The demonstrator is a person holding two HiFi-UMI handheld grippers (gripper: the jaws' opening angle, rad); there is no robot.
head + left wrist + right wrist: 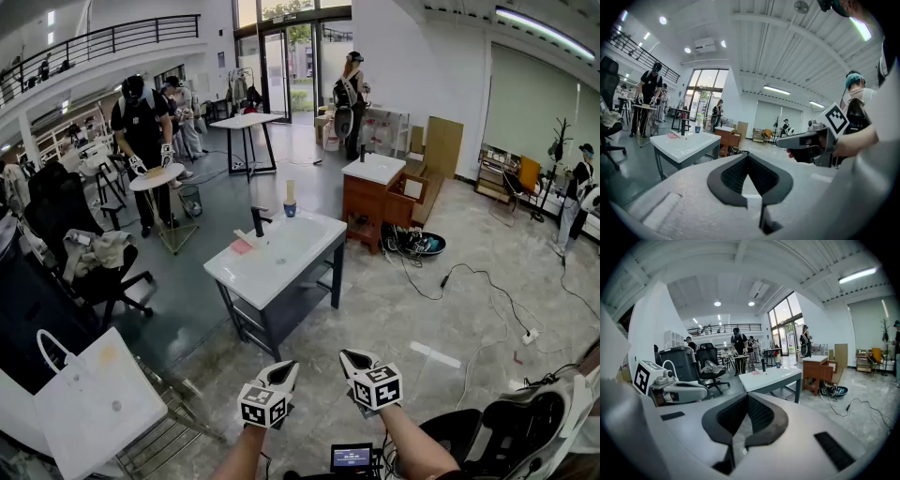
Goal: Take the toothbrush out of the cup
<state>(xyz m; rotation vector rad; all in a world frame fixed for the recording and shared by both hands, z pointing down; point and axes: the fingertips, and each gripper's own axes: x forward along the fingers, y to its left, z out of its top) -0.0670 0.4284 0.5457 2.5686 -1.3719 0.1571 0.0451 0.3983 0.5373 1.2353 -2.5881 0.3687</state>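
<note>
A small blue cup (290,210) stands at the far end of a white sink table (281,272), several steps ahead of me. A pale toothbrush (290,191) stands upright in it. The cup shows tiny in the left gripper view (697,129) and in the right gripper view (778,365). My left gripper (285,369) and right gripper (350,357) hang side by side low in the head view, far from the table. Both point toward it. The left gripper's (748,157) jaws are shut and hold nothing. On the right gripper (747,397) the jaws meet, also with nothing in them.
A black faucet (257,220) and a pink item (242,247) sit on the sink table. A wooden cabinet (373,199) stands behind it, with cables (469,281) on the floor to the right. At the left are a white bag (89,398), a wire rack (169,436) and an office chair (89,258). Several people stand farther off.
</note>
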